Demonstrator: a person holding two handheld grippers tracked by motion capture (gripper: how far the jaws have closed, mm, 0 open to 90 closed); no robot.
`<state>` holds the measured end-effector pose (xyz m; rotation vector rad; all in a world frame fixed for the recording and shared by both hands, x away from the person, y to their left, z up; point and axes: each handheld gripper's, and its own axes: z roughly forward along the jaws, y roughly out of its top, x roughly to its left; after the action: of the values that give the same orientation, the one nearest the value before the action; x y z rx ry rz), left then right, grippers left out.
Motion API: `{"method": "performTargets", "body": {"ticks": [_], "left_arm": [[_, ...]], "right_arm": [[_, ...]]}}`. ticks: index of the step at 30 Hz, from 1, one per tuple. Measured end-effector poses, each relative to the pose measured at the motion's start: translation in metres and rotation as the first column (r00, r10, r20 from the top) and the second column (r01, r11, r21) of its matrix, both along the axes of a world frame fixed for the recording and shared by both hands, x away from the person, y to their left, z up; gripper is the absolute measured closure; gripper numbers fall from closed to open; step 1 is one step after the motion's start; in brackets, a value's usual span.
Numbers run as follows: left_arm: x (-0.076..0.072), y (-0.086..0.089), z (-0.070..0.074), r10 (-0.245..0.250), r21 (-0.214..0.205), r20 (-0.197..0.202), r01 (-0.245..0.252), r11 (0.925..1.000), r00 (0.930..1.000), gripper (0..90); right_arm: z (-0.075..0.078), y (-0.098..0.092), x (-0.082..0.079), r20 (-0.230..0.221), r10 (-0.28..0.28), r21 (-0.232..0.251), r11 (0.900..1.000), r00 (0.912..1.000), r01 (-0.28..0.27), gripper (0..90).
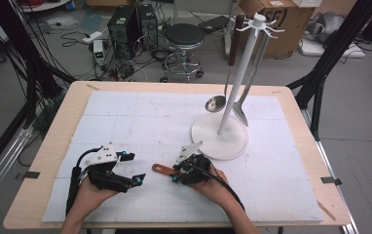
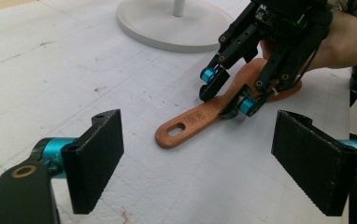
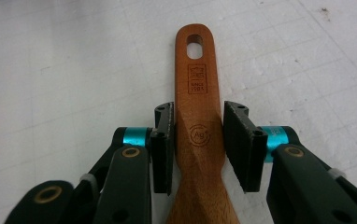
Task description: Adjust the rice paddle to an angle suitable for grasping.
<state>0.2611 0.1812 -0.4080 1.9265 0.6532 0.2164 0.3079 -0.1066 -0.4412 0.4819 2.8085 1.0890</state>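
- On the white foam-covered table (image 1: 125, 117), a flat brown wooden spatula (image 3: 199, 116) is seen lying near the round white rack base (image 1: 232, 141).
- Its handle is clamped between the right gripper's (image 3: 199, 140) jaws.
- The left gripper's (image 2: 195, 158) jaws are held wide apart, nothing between them, just beside the handle's holed end.

Probably a robotics lab: far computer towers (image 1: 131, 25), tangled floor cables (image 1: 140, 61), a black stool (image 1: 184, 36), cardboard boxes (image 1: 281, 22) beyond the padded table (image 1: 43, 161).
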Motion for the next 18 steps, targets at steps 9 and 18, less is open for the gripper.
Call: {"method": "performTargets", "body": {"ticks": [9, 18], "left_arm": [[-0.0002, -0.0028, -0.0012, -0.004, 0.009, -0.002, 0.004, 0.9999, 1.0, 17.7], [0.0001, -0.0018, -0.003, 0.001, 0.014, -0.006, -0.001, 0.9999, 1.0, 20.5]], "right_arm": [[-0.0014, 0.0, 0.0004, -0.003, 0.003, 0.002, 1.0, 1.0, -0.003, 64.9], [0.0053, -0.0049, -0.0007, 0.0, 0.018, 0.047, 0.9987, 0.9998, -0.018, 65.1]]}}
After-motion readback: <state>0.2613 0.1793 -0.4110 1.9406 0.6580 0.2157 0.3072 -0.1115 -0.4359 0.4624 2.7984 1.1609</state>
